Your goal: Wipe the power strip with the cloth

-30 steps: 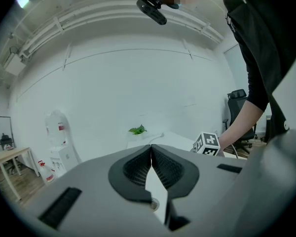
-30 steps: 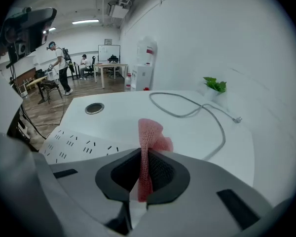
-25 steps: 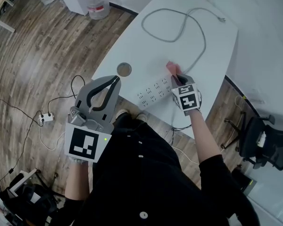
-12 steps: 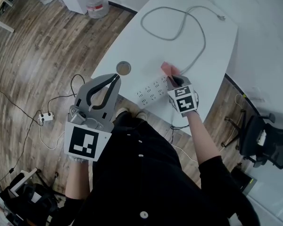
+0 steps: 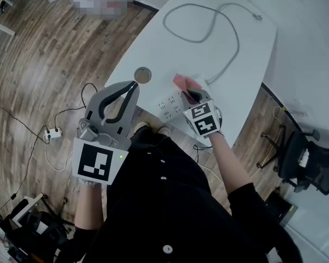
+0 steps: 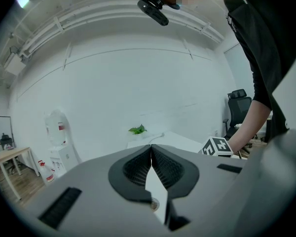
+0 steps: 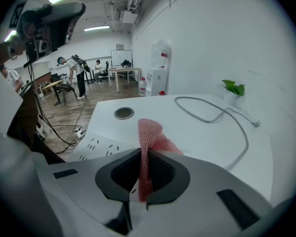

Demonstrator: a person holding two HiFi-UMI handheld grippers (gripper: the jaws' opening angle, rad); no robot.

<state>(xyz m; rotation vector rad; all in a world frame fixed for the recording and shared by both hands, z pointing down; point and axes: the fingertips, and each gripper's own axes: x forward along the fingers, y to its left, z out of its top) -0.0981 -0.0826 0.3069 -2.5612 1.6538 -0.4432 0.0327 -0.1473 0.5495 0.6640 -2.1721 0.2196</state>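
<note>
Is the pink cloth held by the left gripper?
No, the left gripper has its jaws closed together on nothing, while the pink cloth is pinched in the right gripper.

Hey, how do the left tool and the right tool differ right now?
The right tool grips the pink cloth; the left tool grips nothing. The right tool is down at the power strip; the left tool is held aside, clear of it. Both have their jaws closed.
</note>
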